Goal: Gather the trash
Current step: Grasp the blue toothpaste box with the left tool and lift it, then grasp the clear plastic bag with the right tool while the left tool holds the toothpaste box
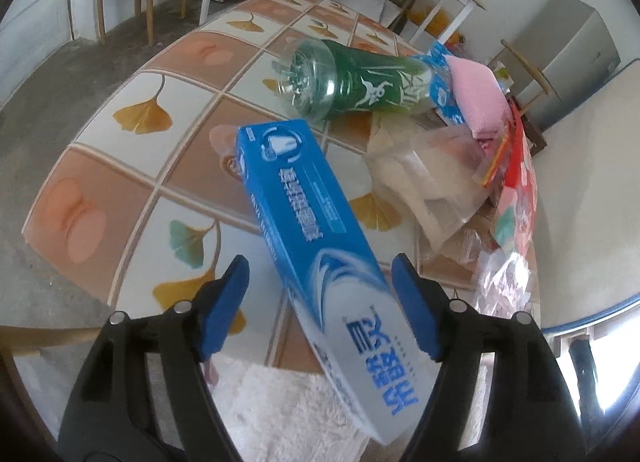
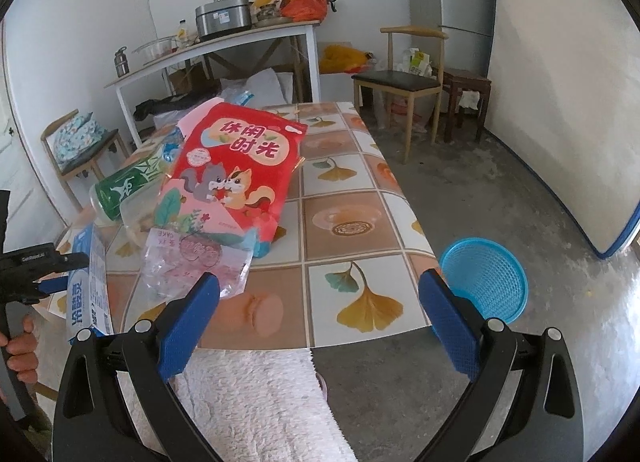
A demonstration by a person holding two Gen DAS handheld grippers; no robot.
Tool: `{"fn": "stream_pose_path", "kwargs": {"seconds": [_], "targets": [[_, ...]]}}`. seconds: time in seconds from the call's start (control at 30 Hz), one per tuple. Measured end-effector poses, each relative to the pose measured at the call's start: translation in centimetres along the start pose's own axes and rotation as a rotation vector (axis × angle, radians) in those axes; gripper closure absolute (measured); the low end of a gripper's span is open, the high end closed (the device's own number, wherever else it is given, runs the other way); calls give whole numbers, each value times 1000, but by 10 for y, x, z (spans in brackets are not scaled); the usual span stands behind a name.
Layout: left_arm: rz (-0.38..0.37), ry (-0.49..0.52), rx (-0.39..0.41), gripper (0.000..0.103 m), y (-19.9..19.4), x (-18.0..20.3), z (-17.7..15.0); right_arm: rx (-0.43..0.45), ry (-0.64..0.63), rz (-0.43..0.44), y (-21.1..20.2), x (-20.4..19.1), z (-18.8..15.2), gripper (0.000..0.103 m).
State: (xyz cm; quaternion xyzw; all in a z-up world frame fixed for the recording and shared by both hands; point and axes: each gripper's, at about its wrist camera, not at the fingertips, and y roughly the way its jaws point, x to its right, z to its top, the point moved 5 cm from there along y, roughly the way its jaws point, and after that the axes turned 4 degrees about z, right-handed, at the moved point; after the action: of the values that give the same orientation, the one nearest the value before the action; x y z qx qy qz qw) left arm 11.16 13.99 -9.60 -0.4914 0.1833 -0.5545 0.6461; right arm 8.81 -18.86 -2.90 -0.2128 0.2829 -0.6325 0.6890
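Note:
A blue toothpaste box (image 1: 316,246) lies slanted between the fingers of my left gripper (image 1: 320,302), off the tiled table (image 1: 132,166). The jaws stand wide; only the right pad (image 1: 416,302) seems to touch the box, and a gap shows on the left. A green plastic bottle (image 1: 352,78) lies on its side further back. My right gripper (image 2: 320,318) is open and empty over the table's near edge. A red snack bag (image 2: 236,166) and a clear cake wrapper (image 2: 192,266) lie ahead of it, to the left. The box also shows at the left of the right wrist view (image 2: 88,286).
A blue mesh basket (image 2: 484,278) stands on the floor right of the table. Clear plastic bags (image 1: 428,182) and a pink cloth (image 1: 480,94) are piled beside the bottle. A white fluffy cloth (image 2: 256,402) lies below both grippers. Chairs, a white side table and a fridge stand behind.

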Motion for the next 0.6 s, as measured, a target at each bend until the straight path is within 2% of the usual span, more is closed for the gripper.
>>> {"fn": "stream_pose_path", "kwargs": {"seconds": [0.2, 0.37, 0.5, 0.6], "targets": [[-8, 66, -8, 33, -1, 8, -17, -16, -126, 71, 8, -27, 6, 6], [-53, 107, 0, 46, -3, 12, -18, -98, -292, 206, 29, -66, 5, 6], [-84, 114, 0, 49, -5, 7, -17, -122, -447, 296, 41, -97, 3, 7], [-119, 102, -3, 53, -6, -1, -15, -104, -584, 299, 46, -115, 0, 8]]}}
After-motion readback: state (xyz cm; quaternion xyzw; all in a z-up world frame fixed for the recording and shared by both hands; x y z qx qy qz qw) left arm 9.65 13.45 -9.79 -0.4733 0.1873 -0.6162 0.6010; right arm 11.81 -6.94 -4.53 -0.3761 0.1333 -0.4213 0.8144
